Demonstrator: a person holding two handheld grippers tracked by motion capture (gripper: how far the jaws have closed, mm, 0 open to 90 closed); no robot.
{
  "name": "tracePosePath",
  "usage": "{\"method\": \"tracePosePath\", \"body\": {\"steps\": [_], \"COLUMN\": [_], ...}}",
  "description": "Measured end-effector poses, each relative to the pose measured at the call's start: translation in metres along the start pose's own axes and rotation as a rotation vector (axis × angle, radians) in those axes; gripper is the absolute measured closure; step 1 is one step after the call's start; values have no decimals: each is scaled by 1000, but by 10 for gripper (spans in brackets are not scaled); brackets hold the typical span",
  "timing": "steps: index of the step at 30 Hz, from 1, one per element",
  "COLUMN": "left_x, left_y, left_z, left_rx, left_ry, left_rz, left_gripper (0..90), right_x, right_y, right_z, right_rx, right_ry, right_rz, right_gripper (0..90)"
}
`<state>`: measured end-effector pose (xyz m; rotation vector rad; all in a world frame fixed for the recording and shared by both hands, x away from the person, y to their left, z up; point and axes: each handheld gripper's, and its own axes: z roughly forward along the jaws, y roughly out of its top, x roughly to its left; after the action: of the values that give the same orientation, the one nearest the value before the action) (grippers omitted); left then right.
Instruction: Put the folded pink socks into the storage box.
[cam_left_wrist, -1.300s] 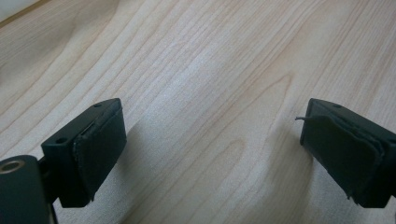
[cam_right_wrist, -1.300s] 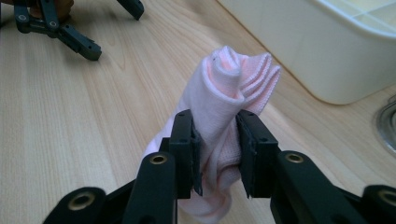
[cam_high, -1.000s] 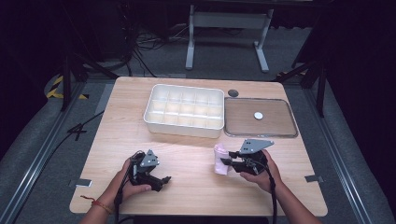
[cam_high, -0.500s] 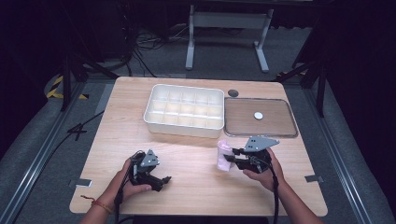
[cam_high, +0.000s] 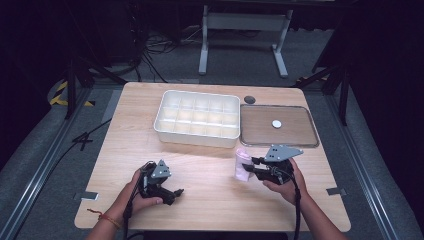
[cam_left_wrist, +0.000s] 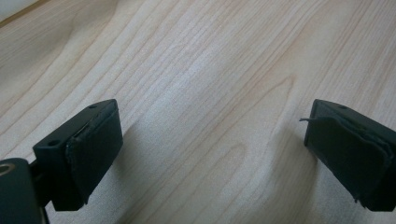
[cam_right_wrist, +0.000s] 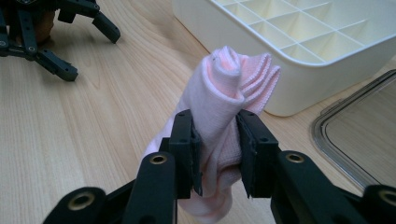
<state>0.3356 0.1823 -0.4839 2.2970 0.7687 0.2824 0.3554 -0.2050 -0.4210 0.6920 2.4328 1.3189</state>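
While the right gripper pinched the rolled pink cloth low — the left gripper spread, empty — its loose top could have unrolled.

The soft rolled cloth is pale pink with fine ribbing. The gripper jaws around it are matt black. The plastic compartment box is creamy white; the wooden table shows light streaked grain.
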Motion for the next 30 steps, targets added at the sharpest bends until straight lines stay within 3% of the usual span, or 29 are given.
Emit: {"method": "tracePosePath", "body": {"steps": [12, 30], "left_x": [0, 0], "left_y": [0, 0], "left_z": [0, 0], "left_rx": [0, 1], "left_ry": [0, 0], "left_rz": [0, -1], "left_gripper": [44, 44], "right_x": [-7, -17], "right_y": [8, 35], "right_z": [-8, -10], "right_rx": [-33, -73], "right_ry": [-42, -87], "right_rz": [-9, -49], "right_gripper": [698, 697]}}
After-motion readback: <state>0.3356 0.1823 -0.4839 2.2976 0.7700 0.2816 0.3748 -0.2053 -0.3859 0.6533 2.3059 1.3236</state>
